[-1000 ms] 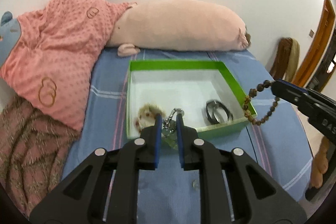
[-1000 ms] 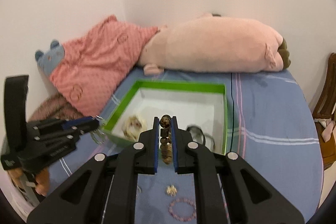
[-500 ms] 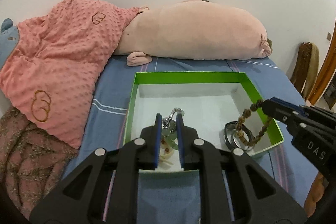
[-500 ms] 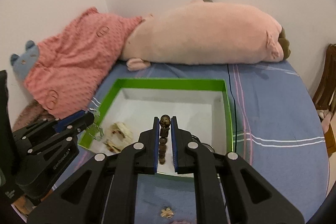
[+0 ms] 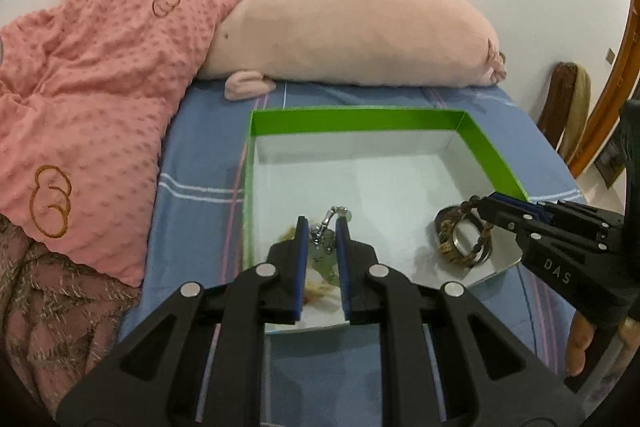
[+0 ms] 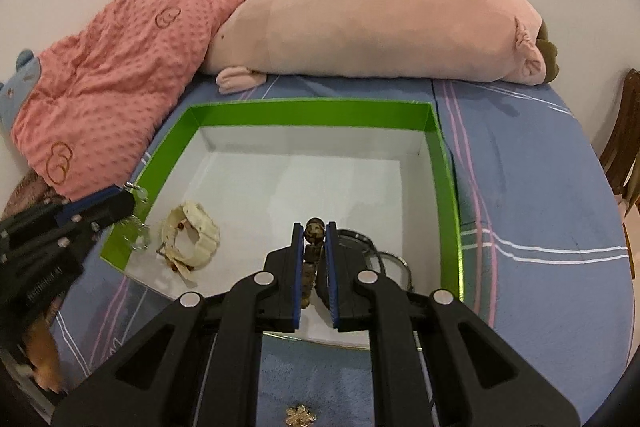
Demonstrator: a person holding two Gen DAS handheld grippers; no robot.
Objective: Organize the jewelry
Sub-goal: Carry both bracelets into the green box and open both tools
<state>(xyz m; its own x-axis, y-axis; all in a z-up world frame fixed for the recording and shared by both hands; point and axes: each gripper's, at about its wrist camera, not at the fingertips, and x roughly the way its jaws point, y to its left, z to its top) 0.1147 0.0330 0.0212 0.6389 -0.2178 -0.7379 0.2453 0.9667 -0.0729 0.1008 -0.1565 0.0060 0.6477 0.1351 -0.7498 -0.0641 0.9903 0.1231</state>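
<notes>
My left gripper (image 5: 322, 227) is clamped on a silver metal clasp chain with pale green charms (image 5: 325, 247), hanging over the near left corner of the shallow square cardboard box with bright green walls and a white floor (image 6: 442, 163). My right gripper (image 6: 314, 233) is pinched tight on a strand of round brown wooden beads (image 6: 313, 231), whose loop droops onto the dark metal bangles (image 5: 464, 241) in the box's near right corner. A cream-coloured chunky link bracelet (image 6: 191, 235) lies on the box floor by the left wall, just beside the chain in my left tool.

The far half of the box floor is bare white, with open room between the two tools. The box sits on the blue striped bed sheet (image 6: 520, 187); its right wall has a broad strip of sheet beyond it, while its left wall runs close to the pink dotted blanket (image 5: 100, 75). A long pink plush pig (image 6: 380, 23) lies along the far edge of the bed, apart from the box's far wall. A small gold flower-shaped ornament (image 6: 300, 415) rests on the sheet at the near edge.

A second ago both tools were above the near rim; now both have come down and forward over the box floor, and the beads, then dangling outside the right wall, are inside it.
</notes>
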